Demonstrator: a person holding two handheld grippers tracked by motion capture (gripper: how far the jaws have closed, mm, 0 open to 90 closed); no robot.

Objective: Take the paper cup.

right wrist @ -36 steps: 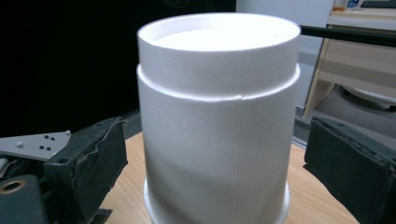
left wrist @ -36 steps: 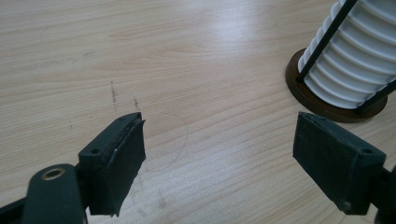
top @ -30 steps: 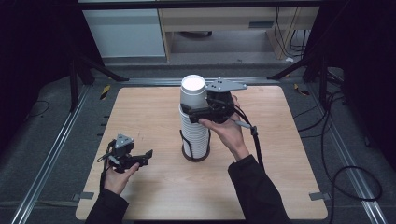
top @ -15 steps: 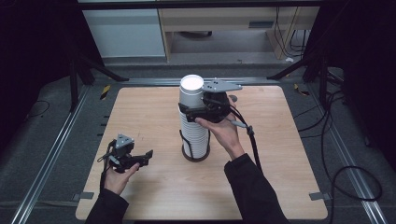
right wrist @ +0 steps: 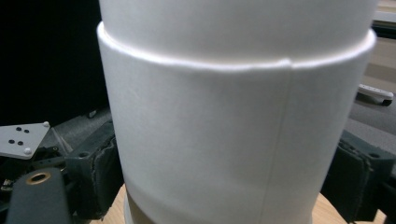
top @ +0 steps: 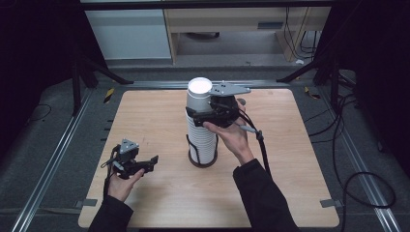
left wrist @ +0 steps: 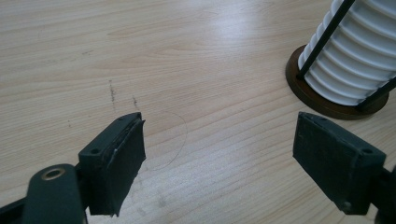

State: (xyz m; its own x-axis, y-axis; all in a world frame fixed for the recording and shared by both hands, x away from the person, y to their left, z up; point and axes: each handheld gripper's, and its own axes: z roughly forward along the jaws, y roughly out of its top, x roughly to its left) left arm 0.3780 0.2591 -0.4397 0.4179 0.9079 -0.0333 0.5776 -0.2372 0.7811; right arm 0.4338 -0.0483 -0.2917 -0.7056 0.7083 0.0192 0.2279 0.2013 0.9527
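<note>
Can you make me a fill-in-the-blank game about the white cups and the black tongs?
1. The tall stack of white paper cups stands in a black wire holder on a round ____ base.
2. The right tongs reach the stack near its ____.
3. The left tongs, low over the light wooden table, hold ____ between their jaws.
4. The left tongs' jaws stand wide ____.

Missing words: brown; top; nothing; open

My table [left wrist: 177,51] is pale wood, smooth with a soft sheen and faint scuffs. The stacked cups [right wrist: 233,140] look like matt white paper. My left gripper [left wrist: 219,154] wears matt black, rough-edged pads.
</note>
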